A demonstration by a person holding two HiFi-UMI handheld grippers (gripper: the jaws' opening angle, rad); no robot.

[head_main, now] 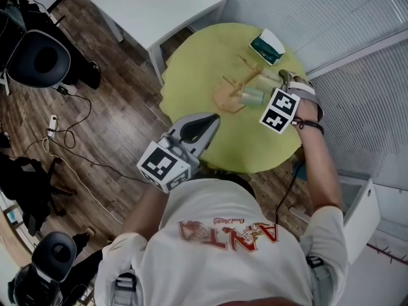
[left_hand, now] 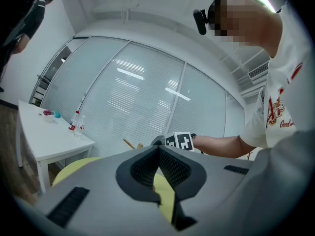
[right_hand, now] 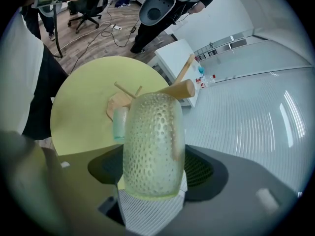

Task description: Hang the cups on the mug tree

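Note:
A wooden mug tree (head_main: 231, 93) stands mid-way across the round yellow-green table (head_main: 197, 62). A pale green cup (head_main: 253, 95) hangs on its right side. My right gripper (head_main: 285, 81) is just right of the tree, shut on a clear dimpled cup (head_main: 271, 78). In the right gripper view the dimpled cup (right_hand: 153, 141) fills the jaws of that gripper (right_hand: 155, 173), close to the tree's trunk end (right_hand: 173, 90) and above the green cup (right_hand: 119, 124). My left gripper (head_main: 205, 125) hovers at the table's near edge, shut and empty; its own view shows the left gripper's (left_hand: 158, 154) pads meeting.
A green and white box (head_main: 268, 46) lies on the table's far side. A white table (head_main: 156, 5) stands beyond, with bottles (left_hand: 75, 123) on it. Black chairs (head_main: 38, 59) and cables (head_main: 64, 132) occupy the wooden floor at left. A white cabinet (head_main: 358, 209) stands at right.

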